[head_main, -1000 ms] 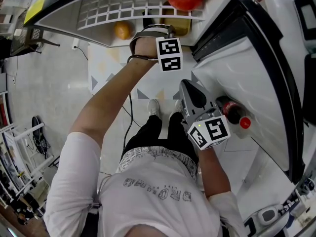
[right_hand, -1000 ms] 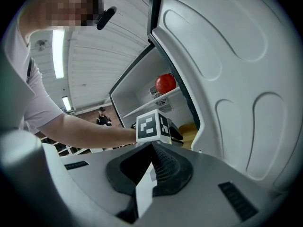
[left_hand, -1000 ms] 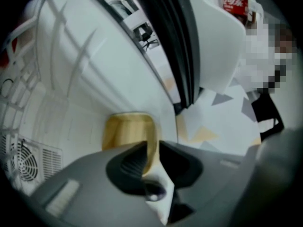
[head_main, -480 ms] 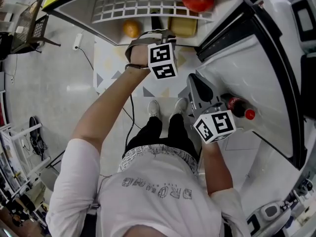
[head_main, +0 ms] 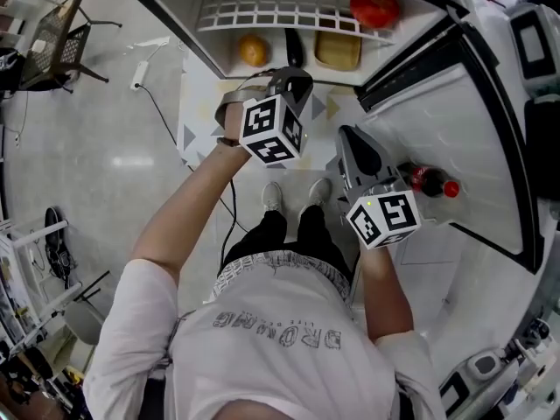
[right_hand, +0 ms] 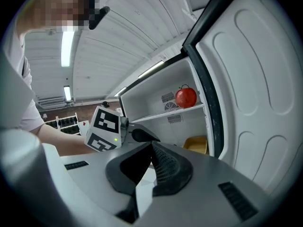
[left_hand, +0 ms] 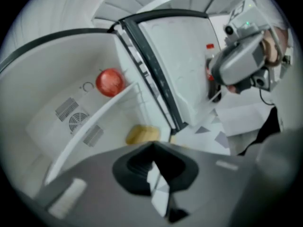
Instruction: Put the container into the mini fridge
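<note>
Now the left tongs and right tongs are hanging side by side, pinched together, empty; the container is sitting ahead inside the mini fridge.

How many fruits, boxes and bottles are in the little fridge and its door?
Fruits: 2, a red fruit on the shelf and an orange fruit below it
Boxes: 1, the yellow container
Bottles: 1, the bottle in the door
Total: 4

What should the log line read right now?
container: inside mini fridge, below shelf | left gripper: shut, empty | right gripper: shut, empty | door: open
</note>
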`<action>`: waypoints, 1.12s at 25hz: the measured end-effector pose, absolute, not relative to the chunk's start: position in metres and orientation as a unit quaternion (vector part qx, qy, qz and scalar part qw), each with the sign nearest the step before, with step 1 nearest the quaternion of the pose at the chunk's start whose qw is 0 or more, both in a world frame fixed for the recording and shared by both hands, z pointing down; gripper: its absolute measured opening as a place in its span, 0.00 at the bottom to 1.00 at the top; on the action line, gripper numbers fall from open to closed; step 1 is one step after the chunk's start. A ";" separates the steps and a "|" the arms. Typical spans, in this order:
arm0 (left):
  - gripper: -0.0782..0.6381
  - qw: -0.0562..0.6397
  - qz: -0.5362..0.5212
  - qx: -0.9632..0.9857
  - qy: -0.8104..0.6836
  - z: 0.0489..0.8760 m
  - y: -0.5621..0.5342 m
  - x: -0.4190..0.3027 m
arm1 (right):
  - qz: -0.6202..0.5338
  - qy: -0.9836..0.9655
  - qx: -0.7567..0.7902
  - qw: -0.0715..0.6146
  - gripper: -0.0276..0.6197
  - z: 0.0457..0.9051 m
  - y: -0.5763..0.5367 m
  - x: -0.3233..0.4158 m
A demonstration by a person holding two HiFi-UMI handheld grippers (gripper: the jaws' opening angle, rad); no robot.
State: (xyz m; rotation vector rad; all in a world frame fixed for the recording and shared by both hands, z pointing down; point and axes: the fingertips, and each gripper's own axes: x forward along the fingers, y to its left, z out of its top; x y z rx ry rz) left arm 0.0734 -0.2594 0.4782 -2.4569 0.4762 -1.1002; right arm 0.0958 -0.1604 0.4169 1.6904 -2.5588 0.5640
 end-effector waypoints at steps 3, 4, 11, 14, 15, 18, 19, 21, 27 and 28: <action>0.12 0.188 -0.371 -0.890 0.185 0.464 -0.249 0.058 | 0.171 -0.822 0.543 0.014 0.04 0.407 -0.159 0.086; 0.12 0.184 -0.363 -0.894 0.189 0.459 -0.247 0.053 | 0.168 -0.822 0.543 0.015 0.04 0.405 -0.158 0.083; 0.12 0.150 -0.304 -0.917 0.210 0.435 -0.230 0.020 | 0.147 -0.825 0.545 0.020 0.04 0.386 -0.156 0.067; 0.12 0.135 -0.287 -0.922 0.223 0.428 -0.226 0.008 | 0.140 -0.825 0.547 0.022 0.04 0.381 -0.157 0.063; 0.12 0.129 -0.282 -0.923 0.227 0.426 -0.224 0.005 | 0.138 -0.825 0.547 0.022 0.04 0.379 -0.156 0.062; 0.12 0.114 -0.266 -0.927 0.240 0.421 -0.220 -0.005 | 0.133 -0.826 0.548 0.023 0.04 0.375 -0.156 0.060; 0.12 0.108 -0.260 -0.928 0.243 0.419 -0.218 -0.008 | 0.132 -0.826 0.548 0.024 0.04 0.374 -0.156 0.059; 0.12 0.097 -0.246 -0.932 0.247 0.414 -0.215 -0.013 | 0.130 -0.826 0.548 0.025 0.04 0.372 -0.157 0.058; 0.12 0.075 -0.220 -0.934 0.271 0.406 -0.212 -0.034 | 0.124 -0.830 0.543 0.027 0.04 0.367 -0.160 0.054; 0.12 0.070 -0.215 -0.934 0.277 0.405 -0.211 -0.038 | 0.124 -0.830 0.543 0.027 0.04 0.367 -0.161 0.053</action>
